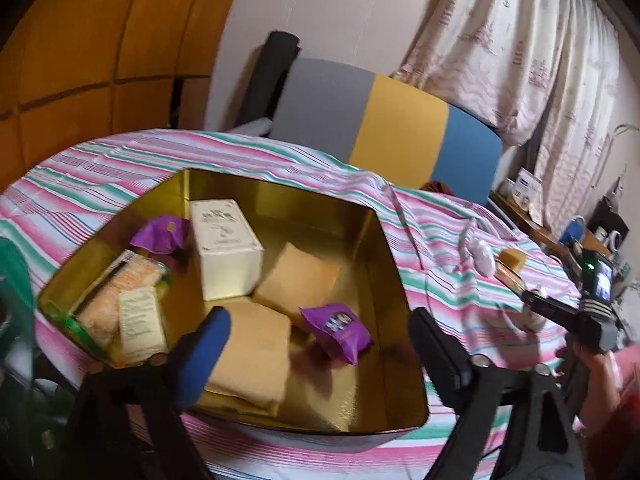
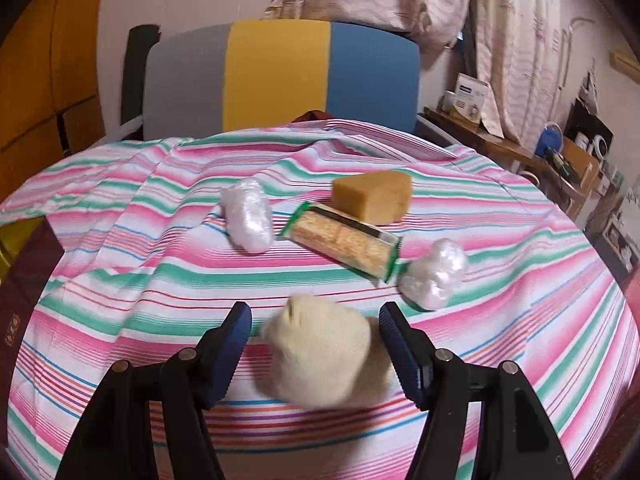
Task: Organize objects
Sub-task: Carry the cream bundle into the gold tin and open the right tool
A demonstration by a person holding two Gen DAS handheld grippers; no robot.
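Striped cloth (image 2: 120, 248) carries a cracker pack (image 2: 344, 242) beyond both wide, empty tongs (image 2: 316, 344).

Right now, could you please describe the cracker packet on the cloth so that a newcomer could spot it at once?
Start from the striped cloth in front of the tricolour chair. The cracker packet lies among the loose items, just in front of the tan sponge and between two white wads. It alone is long, clear-wrapped and green-ended.
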